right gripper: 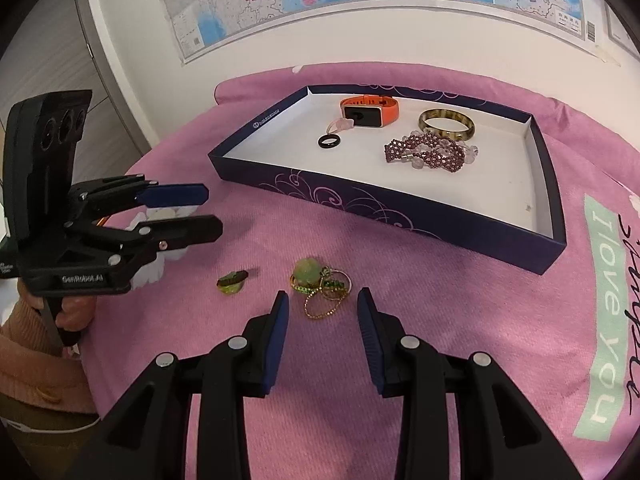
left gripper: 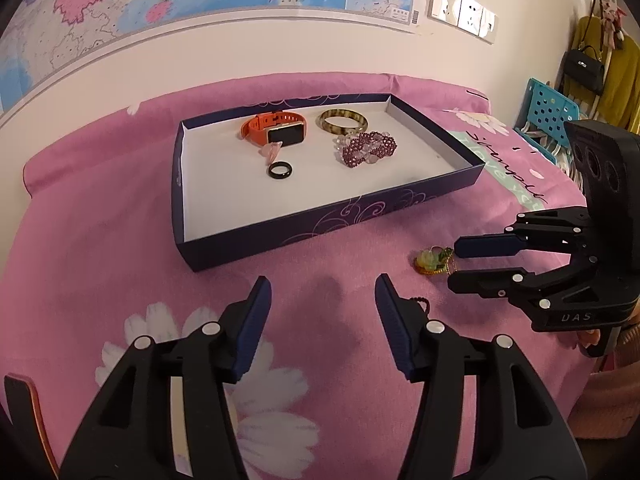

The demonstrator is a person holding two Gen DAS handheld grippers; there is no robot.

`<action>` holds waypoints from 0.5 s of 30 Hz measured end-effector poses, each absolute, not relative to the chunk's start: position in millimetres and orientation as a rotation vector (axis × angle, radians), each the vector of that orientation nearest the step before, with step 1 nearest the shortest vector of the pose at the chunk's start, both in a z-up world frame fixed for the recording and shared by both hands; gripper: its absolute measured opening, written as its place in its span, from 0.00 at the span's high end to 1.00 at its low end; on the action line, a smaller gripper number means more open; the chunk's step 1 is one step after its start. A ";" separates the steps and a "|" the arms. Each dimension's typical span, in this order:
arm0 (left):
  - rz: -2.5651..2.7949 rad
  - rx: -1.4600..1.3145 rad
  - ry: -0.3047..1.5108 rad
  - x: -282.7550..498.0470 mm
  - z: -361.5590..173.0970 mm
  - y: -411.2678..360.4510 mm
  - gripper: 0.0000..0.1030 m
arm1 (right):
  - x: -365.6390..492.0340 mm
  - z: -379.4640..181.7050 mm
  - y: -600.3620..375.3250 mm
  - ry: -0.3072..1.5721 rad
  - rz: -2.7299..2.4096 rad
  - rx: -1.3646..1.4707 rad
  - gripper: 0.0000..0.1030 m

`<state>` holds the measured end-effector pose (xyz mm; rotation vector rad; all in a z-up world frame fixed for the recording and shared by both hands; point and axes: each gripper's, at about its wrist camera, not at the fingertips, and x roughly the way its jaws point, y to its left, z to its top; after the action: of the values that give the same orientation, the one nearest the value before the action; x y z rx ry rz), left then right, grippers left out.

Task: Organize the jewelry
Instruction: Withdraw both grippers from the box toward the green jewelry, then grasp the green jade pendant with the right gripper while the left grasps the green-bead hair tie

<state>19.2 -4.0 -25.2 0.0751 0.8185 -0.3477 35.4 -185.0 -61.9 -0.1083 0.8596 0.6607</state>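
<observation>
1. A pink flowered cloth [right gripper: 440, 320] is covering the surface, and a large map [left gripper: 160, 0] is hanging on the white wall behind it.
2. A shallow dark blue box lid [right gripper: 400, 204] with a white inside is lying on the cloth, toward the wall.
3. Inside the lid, an orange smartwatch [right gripper: 368, 110] is sitting at the far side, with a mottled bangle [right gripper: 447, 123] beside it.
4. A black ring [right gripper: 330, 141] is lying just in front of the watch, next to a small pale pink charm [right gripper: 343, 123].
5. A purple beaded bracelet [right gripper: 430, 152] is resting just in front of the bangle.
6. Outside the lid, on the cloth, a tangle of gold chain with green stones [right gripper: 320, 288] is lying just ahead of the right gripper [right gripper: 322, 312].
7. A small green and dark piece [right gripper: 232, 282] is lying apart from the tangle, nearer the left gripper [right gripper: 212, 212].
8. The right gripper's jaws are standing apart with nothing between them, hovering near the tangle.
9. The left gripper's jaws are also standing apart and empty, pointing at bare cloth in front of the lid.
10. A hand in a peach sleeve [right gripper: 24, 344] is holding the left gripper's handle.
</observation>
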 end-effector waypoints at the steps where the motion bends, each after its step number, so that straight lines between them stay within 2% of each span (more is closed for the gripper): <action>1: -0.347 0.075 0.819 18.9 -25.6 -4.1 0.48 | 35.0 -62.3 -183.6 0.857 0.652 -0.118 0.68; 3: -0.349 0.075 0.821 17.7 -26.8 -4.7 0.48 | 34.3 -63.2 -181.5 0.854 0.641 -0.132 0.69; 8: -0.350 0.079 0.829 16.9 -30.2 -6.4 0.48 | 34.9 -64.4 -182.1 0.851 0.606 -0.149 0.86; 15: -0.367 0.088 0.826 13.2 -30.5 -9.5 0.48 | 35.8 -65.2 -187.2 0.855 0.607 -0.126 0.91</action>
<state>13.2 -9.5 -30.5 0.0884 0.8261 -0.3674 35.8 -187.2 -65.2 -0.1262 0.8554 0.6069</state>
